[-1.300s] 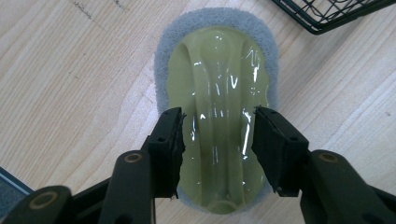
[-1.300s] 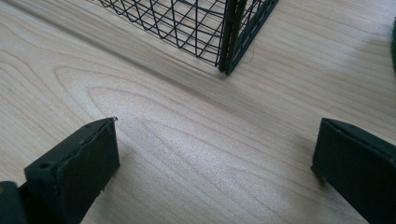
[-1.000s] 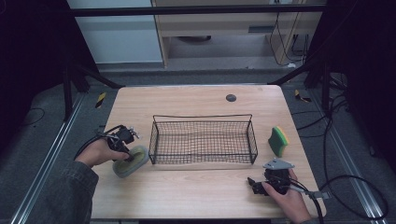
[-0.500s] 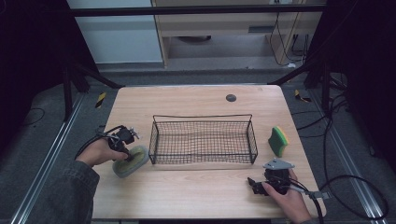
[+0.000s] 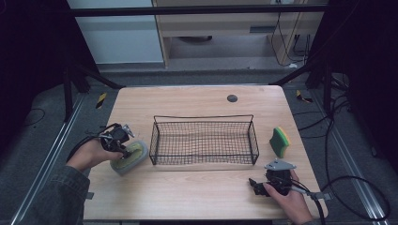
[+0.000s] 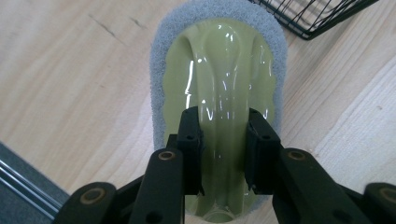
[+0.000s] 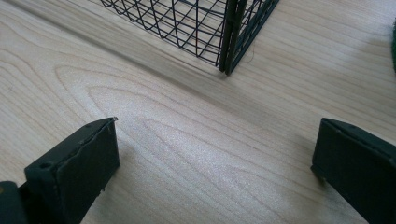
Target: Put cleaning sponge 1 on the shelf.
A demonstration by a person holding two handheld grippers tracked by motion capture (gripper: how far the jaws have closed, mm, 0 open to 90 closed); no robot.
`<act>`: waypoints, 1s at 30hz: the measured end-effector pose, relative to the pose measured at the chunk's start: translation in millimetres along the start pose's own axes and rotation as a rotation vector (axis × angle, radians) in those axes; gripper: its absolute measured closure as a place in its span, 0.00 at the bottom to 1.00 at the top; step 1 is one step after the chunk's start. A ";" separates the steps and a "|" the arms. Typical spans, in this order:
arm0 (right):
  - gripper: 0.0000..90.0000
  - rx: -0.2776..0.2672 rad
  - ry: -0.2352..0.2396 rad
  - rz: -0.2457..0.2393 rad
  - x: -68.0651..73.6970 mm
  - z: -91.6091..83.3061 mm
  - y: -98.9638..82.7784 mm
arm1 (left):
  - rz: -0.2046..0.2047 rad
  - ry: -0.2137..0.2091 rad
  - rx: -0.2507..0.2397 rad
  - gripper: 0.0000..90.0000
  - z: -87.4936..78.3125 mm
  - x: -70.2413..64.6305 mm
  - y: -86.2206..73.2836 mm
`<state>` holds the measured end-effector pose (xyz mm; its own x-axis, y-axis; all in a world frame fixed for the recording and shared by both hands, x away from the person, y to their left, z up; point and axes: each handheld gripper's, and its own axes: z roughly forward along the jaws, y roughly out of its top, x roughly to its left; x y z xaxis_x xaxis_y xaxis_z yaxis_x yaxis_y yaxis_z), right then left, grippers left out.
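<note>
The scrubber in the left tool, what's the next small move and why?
Probably lift the scrubber and carry it over the wire basket's rim: the left tool is shut on its green handle, and the basket sits right beside it.

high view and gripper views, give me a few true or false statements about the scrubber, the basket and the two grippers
1. The left gripper is clamped on the green handle of the grey-edged scrubber. True.
2. The scrubber lies inside the wire basket. False: it is outside, beside the basket's left end.
3. The right gripper holds the yellow and green sponge. False: its jaws stand wide apart over bare table, and the sponge lies apart from it, right of the basket.
4. The wire basket has nothing in it. True.
5. The right gripper rests near the table's front edge, right of the basket. True.
</note>
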<state>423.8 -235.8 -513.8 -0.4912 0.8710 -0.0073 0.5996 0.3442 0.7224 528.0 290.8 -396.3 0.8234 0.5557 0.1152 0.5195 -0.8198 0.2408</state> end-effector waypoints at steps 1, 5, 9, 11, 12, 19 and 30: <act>0.01 0.000 0.000 0.000 0.0 0.0 0.0 | 0.010 0.008 -0.009 0.78 -4.2 -0.5 -0.8; 0.01 0.000 0.000 0.000 0.0 0.0 0.0 | 0.037 0.050 -0.047 0.78 -20.7 -2.5 -3.6; 0.01 0.000 0.000 0.000 0.0 0.0 0.0 | 0.048 0.056 -0.077 0.78 -29.8 -3.1 -5.3; 0.01 0.000 0.000 0.000 0.0 0.0 0.0 | 0.053 0.067 -0.088 0.78 -32.8 -3.5 -5.0; 0.01 0.001 0.000 0.000 0.0 0.0 0.0 | 0.055 0.068 -0.093 0.78 -34.3 -3.5 -4.5; 0.01 0.000 0.001 -0.001 -0.1 0.1 0.0 | 0.080 0.084 -0.110 0.78 -41.2 -6.0 4.2; 0.01 0.000 0.001 0.002 0.1 0.1 0.1 | 0.107 0.098 -0.130 0.78 -47.8 -10.1 15.2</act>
<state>423.8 -235.7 -513.8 -0.4909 0.8712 -0.0048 0.6006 0.3424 0.7225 516.7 279.3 -347.8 0.8432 0.4818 0.2383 0.3907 -0.8539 0.3437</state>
